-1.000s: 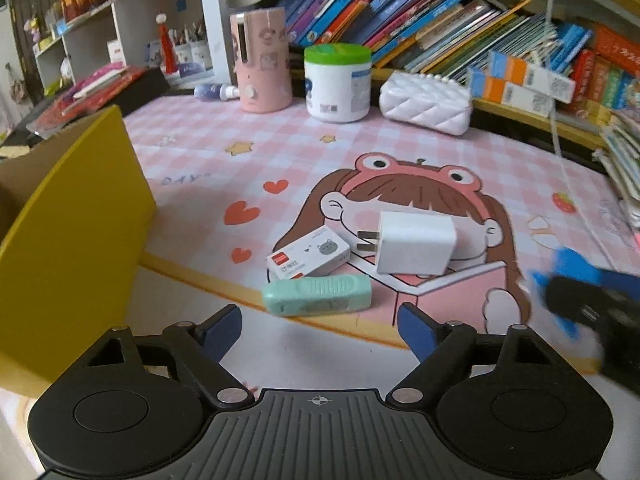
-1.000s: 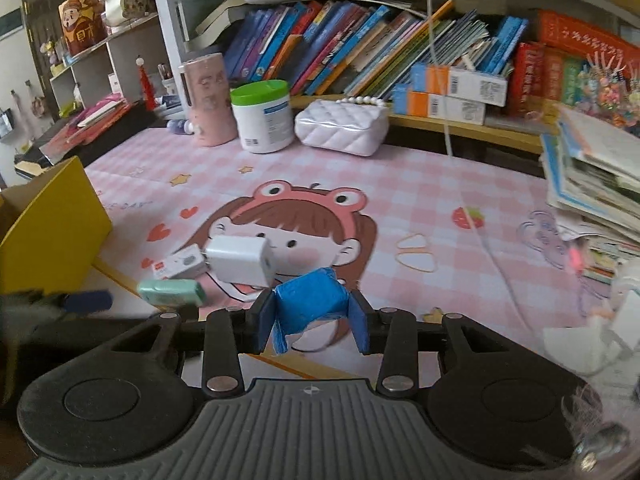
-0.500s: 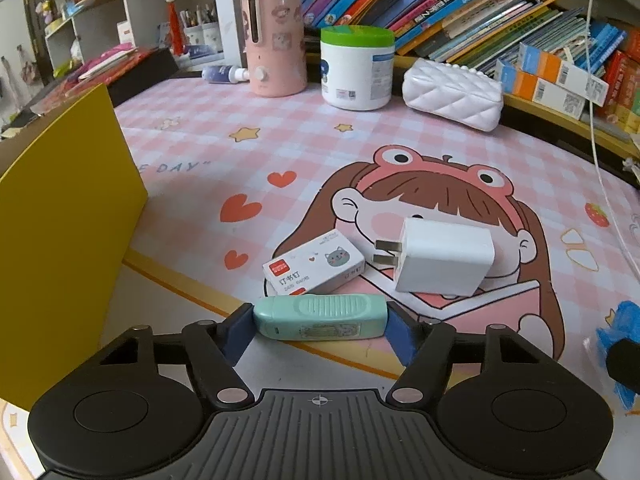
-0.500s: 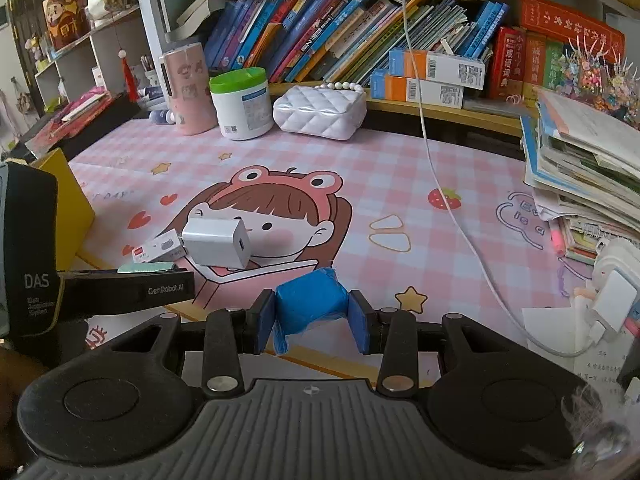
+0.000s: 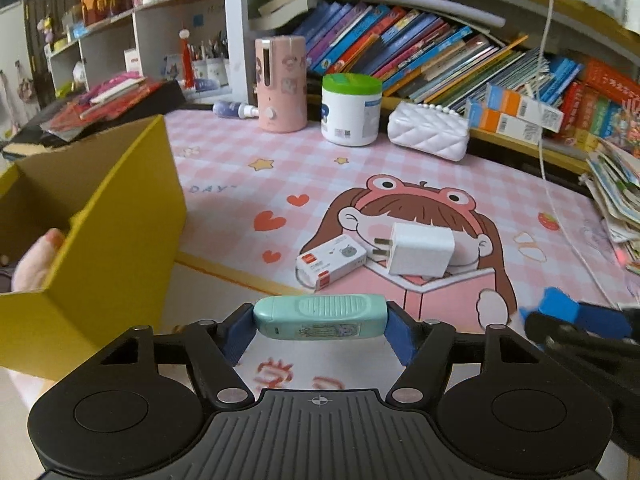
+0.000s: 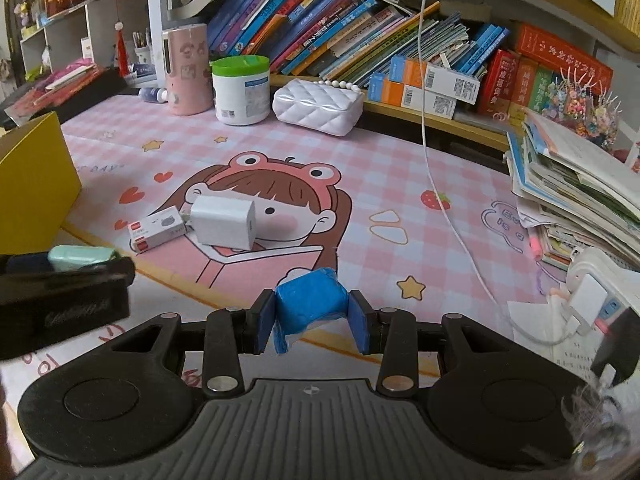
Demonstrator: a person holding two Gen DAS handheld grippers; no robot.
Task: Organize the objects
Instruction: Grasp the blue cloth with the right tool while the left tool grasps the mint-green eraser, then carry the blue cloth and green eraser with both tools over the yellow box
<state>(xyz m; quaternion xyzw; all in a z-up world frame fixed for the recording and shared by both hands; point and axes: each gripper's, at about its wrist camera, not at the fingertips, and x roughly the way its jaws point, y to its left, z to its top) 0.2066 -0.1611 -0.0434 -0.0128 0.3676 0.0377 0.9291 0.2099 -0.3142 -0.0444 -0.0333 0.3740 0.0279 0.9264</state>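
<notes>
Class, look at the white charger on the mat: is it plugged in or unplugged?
Unplugged. The white charger lies loose on the pink mat, its two bare prongs pointing toward the small white box, with no socket or cable attached.

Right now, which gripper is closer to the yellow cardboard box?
Left. The left gripper, shut on a mint green oblong case, sits just beside the yellow cardboard box. The right gripper, clamping a blue wrapped block, is farther right, across the mat.
</notes>
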